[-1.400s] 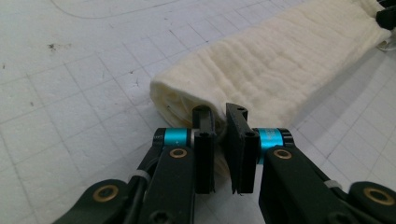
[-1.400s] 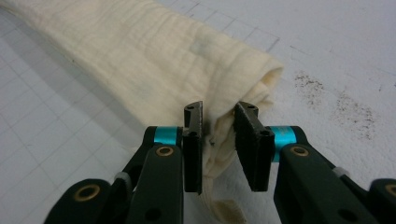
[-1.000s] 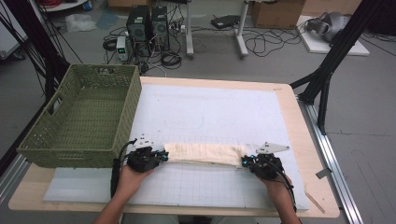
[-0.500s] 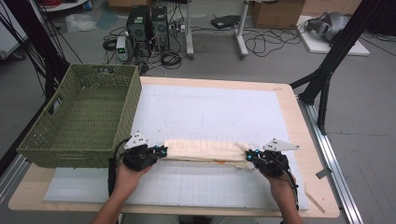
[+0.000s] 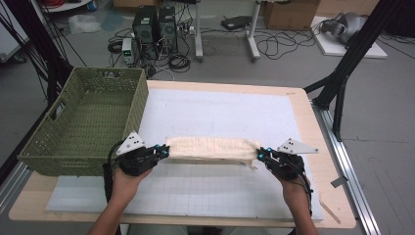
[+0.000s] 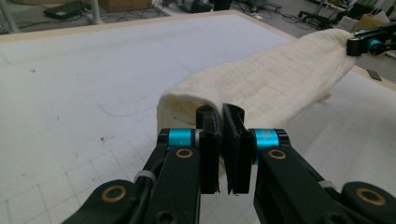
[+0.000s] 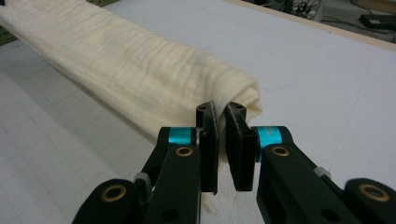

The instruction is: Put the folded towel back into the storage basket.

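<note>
Lifting since a second ago — both hands and the folded cream towel [image 5: 211, 148] now sitting farther from the near table edge, stretched left to right over the white mat [image 5: 220, 112]. Left gripper [image 5: 164, 150] pinching the towel's left end, jaws clamped narrow on the cloth [image 6: 261, 84]. Right gripper [image 5: 261, 156] pinching the right end the same way [image 7: 140, 60] — towel spanning between the two. Green wicker basket [image 5: 83, 122] standing at far left, just beside the left gripper.
</note>
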A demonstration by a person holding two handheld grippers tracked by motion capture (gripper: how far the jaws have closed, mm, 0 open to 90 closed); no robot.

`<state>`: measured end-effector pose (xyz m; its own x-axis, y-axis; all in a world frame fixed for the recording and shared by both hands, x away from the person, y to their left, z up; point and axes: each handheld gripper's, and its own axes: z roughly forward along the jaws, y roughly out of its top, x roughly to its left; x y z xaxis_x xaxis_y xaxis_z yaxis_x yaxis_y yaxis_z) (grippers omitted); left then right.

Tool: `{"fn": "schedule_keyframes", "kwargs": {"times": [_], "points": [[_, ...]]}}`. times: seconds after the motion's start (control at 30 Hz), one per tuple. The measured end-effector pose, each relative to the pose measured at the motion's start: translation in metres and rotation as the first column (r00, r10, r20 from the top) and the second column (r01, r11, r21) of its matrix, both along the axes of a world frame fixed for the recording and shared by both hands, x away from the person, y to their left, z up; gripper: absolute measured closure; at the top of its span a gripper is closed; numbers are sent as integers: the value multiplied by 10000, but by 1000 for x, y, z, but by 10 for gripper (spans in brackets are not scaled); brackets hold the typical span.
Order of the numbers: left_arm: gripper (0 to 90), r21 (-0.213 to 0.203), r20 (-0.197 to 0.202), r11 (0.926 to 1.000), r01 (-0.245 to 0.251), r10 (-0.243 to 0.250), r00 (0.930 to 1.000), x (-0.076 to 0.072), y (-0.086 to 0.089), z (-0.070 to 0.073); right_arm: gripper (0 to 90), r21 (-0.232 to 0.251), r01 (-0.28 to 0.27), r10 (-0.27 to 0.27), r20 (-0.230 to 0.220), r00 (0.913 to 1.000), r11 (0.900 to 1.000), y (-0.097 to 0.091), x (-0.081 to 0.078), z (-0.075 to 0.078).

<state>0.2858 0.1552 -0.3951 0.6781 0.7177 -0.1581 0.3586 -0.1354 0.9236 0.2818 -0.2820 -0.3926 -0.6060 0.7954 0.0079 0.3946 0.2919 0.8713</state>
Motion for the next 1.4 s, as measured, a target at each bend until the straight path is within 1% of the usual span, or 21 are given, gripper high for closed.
{"fn": "schedule_keyframes", "kwargs": {"times": [0.07,0.23,0.33,0.43,0.47,0.53,0.63,0.7,0.77,0.8,0.87,0.97,1.0,1.07,1.1,1.13,1.17,1.2,1.27,1.33,1.4], "points": [[850,-14,147,10000,-3,3,9999,-1,1,4,844,-22,2,-1,181,9998,10000,1,0,3],[850,-106,540,9999,-52,57,9985,-4,6,18,844,125,-3,-4,519,9987,9999,5,1,14],[849,-196,773,9997,-134,149,9969,-7,10,27,844,190,-36,24,670,9977,9998,9,4,21],[850,-248,900,9995,-193,214,9957,-9,13,32,843,149,-41,29,789,9969,9999,14,7,28],[850,-276,891,9995,-178,202,9958,-9,14,32,843,121,-33,23,838,9965,9999,15,8,30],[850,-283,797,9995,-156,178,9967,-9,14,32,842,166,2,-15,794,9968,9999,16,7,32],[849,-247,499,9997,3,9,9988,-8,12,30,842,127,104,-112,573,9983,9999,15,5,33],[849,-210,393,9998,57,-49,9992,-8,8,29,842,61,199,-202,460,9987,9998,13,4,33],[849,-200,267,9998,74,-69,9996,-7,5,26,842,58,336,-337,223,9992,9994,11,4,33],[848,-215,194,9997,65,-61,9998,-4,3,24,841,-12,369,-369,37,9993,9993,10,7,32],[848,-141,33,9998,-113,114,9999,2,-1,17,841,-152,460,-466,-428,9980,9988,8,14,27],[848,2,-293,9989,-475,475,9984,19,-6,5,840,-451,598,-638,-916,9938,9972,10,29,18],[847,153,-375,9979,-621,627,9973,24,-8,2,839,-540,662,-714,-1020,9922,9963,11,33,16],[847,432,-504,9952,-874,895,9947,35,-11,-4,837,-728,745,-822,-1082,9907,9946,14,41,11],[846,668,-509,9932,-955,990,9938,40,-13,-6,837,-830,769,-858,-1091,9903,9936,15,46,9],[846,872,-501,9902,-1093,1139,9922,44,-15,-9,836,-838,842,-935,-1145,9890,9929,16,50,6],[845,1044,-386,9871,-1213,1259,9913,49,-17,-11,836,-880,912,-1010,-1153,9882,9919,18,54,3],[845,1151,-333,9842,-1349,1396,9897,53,-18,-14,835,-995,944,-1059,-1180,9873,9905,19,59,0],[844,1325,-168,9775,-1640,1676,9857,62,-20,-21,834,-1146,1056,-1197,-1238,9851,9878,23,67,-8],[844,1524,109,9702,-1882,1887,9820,71,-22,-28,833,-1284,1140,-1298,-1225,9839,9851,27,73,-14],[844,1590,183,9656,-2059,2056,9785,79,-23,-35,833,-1398,1261,-1430,-1181,9827,9821,31,78,-20]]}}
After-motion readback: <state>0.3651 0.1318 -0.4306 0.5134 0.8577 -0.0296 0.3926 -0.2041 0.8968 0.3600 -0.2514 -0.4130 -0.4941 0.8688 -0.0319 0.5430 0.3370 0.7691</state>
